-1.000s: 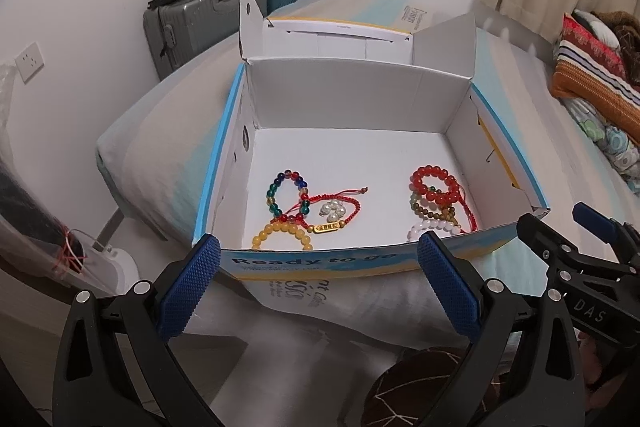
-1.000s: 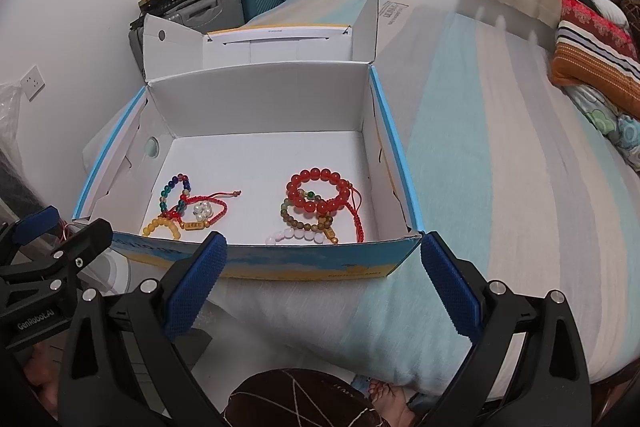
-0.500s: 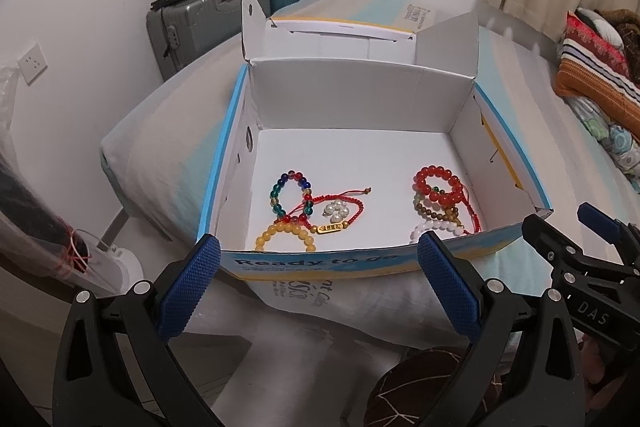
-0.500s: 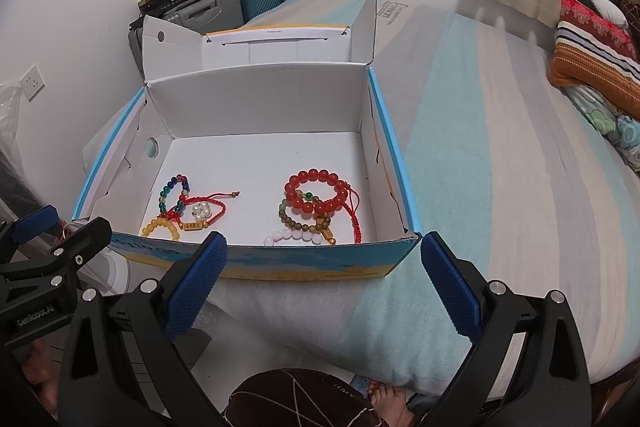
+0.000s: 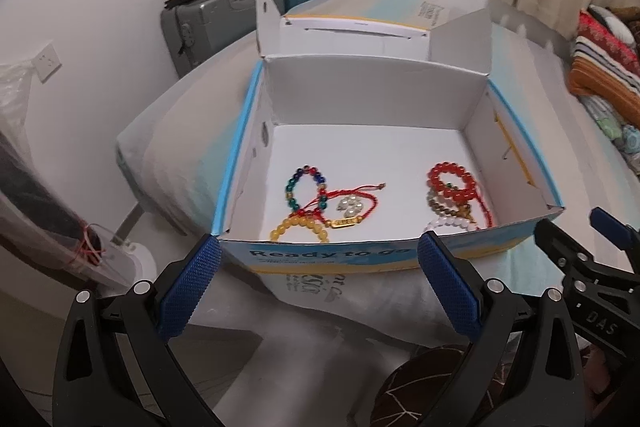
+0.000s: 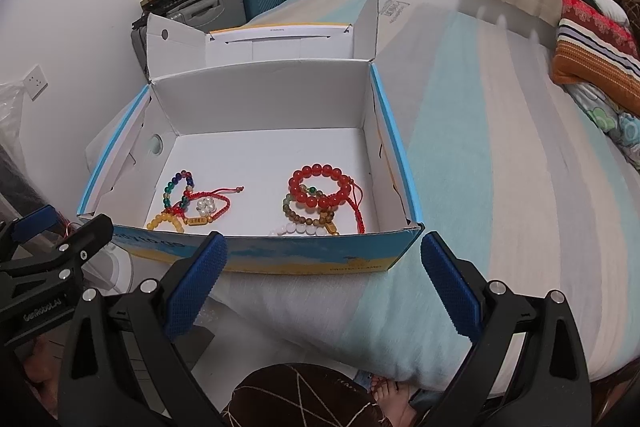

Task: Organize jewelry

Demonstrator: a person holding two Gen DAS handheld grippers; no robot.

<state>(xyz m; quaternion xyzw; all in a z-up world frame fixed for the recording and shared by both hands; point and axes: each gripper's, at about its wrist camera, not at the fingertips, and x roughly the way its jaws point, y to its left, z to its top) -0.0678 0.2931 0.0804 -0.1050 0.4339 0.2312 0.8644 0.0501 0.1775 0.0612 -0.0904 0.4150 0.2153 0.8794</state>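
Inside an open cardboard box (image 6: 384, 259) resting on a striped bed (image 6: 500, 147), two tangles of bracelets lie just beyond both pairs of fingers, low against the near wall. Ahead of the left gripper (image 5: 320, 283), whose blue knurled fingers (image 5: 188, 291) stand wide apart and hold nothing, sits a cluster of a multicoloured bead bracelet (image 5: 306, 189), a yellow bead bracelet (image 5: 298, 227), a red cord bracelet (image 5: 352, 203) with a gold bar, and a small knot of pearls (image 5: 351, 203). Ahead of the right gripper (image 6: 322, 283), equally wide and empty, a red bead bracelet (image 6: 322, 187) lies across a brown bead strand (image 6: 304, 215) and a white bead strand (image 6: 298, 230), with a red cord trailing beside them. All of it looks light and limp: strung beads should sag and swing once lifted, and the overlapping loops will probably drag a neighbour along. Glossy round beads are likely to slip or roll between pads, so the safer hold seems to be across a single strand where a loop stands clear of the pile, such as the far arc of the red beads or of the multicoloured ring. Braided cord offers more friction but is thin and lies flat on the smooth white floor. Pearls and glassy beads may chip, so a gentle squeeze is advisable. Thin cardboard walls would flex if nudged, and the soft mattress beneath gives little support.
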